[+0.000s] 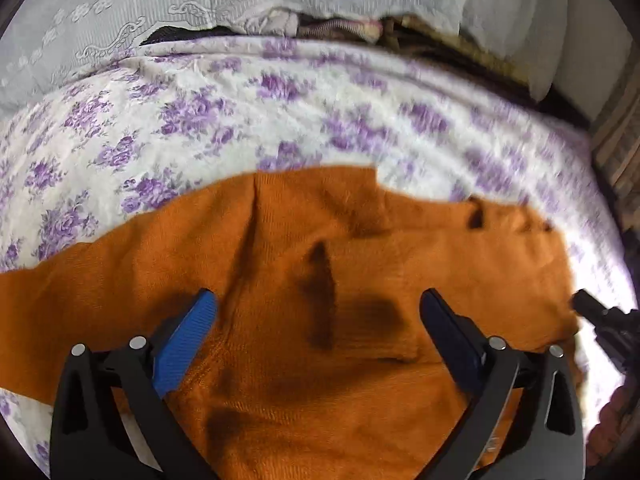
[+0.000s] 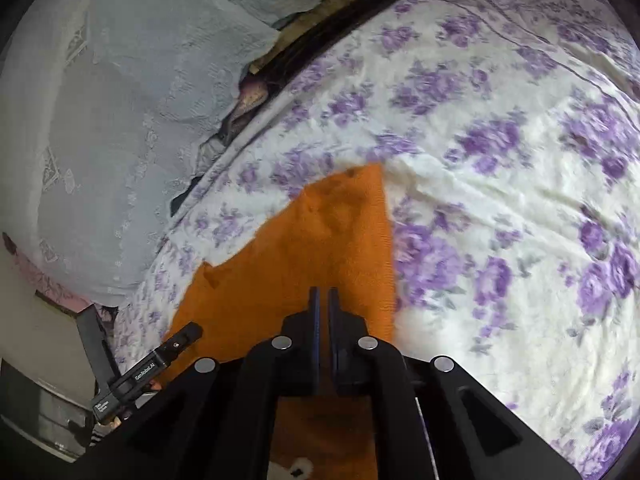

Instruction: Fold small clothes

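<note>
An orange knit garment (image 1: 320, 264) lies spread on the flowered bedsheet (image 1: 280, 100), with dark creases and shadows across it. My left gripper (image 1: 318, 296) hovers just above its middle, blue-padded jaws open wide, nothing between them. The right gripper (image 1: 580, 300) shows at the garment's right edge. In the right wrist view, my right gripper (image 2: 324, 290) is shut down to a thin slit, low over the orange garment (image 2: 320, 240). I cannot tell whether cloth is caught in the slit. The left gripper (image 2: 192, 330) sits at the lower left there.
The purple-flowered bedsheet (image 2: 500, 200) stretches far to the right. A pale embroidered cover (image 2: 120, 120) rises along the bed's far side, with a dark gap (image 1: 340, 28) of clutter between the two. A white patch (image 2: 296, 470) shows on the garment under the right gripper.
</note>
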Motion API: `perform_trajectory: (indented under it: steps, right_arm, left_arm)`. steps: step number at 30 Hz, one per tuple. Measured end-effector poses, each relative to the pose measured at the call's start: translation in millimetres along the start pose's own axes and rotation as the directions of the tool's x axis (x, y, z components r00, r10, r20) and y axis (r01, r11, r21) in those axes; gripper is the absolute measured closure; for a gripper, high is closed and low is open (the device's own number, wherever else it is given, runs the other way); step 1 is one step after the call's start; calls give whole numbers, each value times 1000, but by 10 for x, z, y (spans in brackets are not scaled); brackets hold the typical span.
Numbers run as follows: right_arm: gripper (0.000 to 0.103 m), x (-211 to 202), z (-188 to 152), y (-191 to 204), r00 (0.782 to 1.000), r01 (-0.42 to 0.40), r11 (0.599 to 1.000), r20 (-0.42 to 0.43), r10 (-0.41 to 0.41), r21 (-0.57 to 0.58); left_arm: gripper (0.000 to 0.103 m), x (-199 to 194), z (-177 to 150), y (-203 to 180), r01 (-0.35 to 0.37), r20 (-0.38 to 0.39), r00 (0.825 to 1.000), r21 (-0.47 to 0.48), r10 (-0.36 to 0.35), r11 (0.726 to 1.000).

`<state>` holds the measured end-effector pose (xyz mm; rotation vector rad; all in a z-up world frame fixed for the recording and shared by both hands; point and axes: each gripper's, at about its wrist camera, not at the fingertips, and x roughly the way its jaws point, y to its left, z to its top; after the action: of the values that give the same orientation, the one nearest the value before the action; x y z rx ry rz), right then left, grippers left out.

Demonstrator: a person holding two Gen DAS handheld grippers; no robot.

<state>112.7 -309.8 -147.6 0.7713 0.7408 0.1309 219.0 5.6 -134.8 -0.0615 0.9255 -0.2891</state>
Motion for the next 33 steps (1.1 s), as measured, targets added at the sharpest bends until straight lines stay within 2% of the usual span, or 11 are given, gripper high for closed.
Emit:
perform_trajectory:
  steps: [2,7,9,12,16,19,22,24,29,31,33]
  right_arm:
    - [97,99,126,187,999,-33,999,-10,33,-18]
    - [103,641,313,20,993,66,998,-93,-66,-3]
    - [103,646,252,-129,998,-2,999,-66,5,43]
    - [95,313,208,182,999,52,996,19,-51,-74]
    - [54,250,21,496,999,-42,988,-23,39,-151]
    - [57,660,-262,472,990,24,978,-128,-52,-208]
    - [51,556,-299,618,993,74,959,-69,-96,-272]
    - [40,352,-360,668,999,37,961,-6,-40,-276]
    - [38,147,-490,521,1000,-20,982,12,23,-190]
    - [38,128,-540,472,999,-35,986,5,37,-162]
    - [38,102,-582,450,999,-33,987,13,35,-157]
  left_arm:
    - [4,12,6,20,53,-10,999,-12,-53,999]
    - [4,263,-71,-174,-103,-50,993,100,108,990]
    - [4,265,-82,-183,-104,-47,993,105,109,989]
    - [4,176,-50,-74,-46,-49,998,41,48,998]
    - [4,97,-53,52,42,-58,997,-27,-44,999]
    - [4,146,-161,50,-12,-67,998,19,14,1000]
    - [4,-121,-294,109,-70,-20,997,32,71,997]
    - [4,-388,-428,258,-104,27,994,22,104,994]
    - [4,-858,-735,1068,-84,50,994,-185,95,979]
    - [4,-963,-904,1542,-21,40,999,-330,36,944]
    - [5,-980,-1039,1951,72,59,997,-478,-50,875]
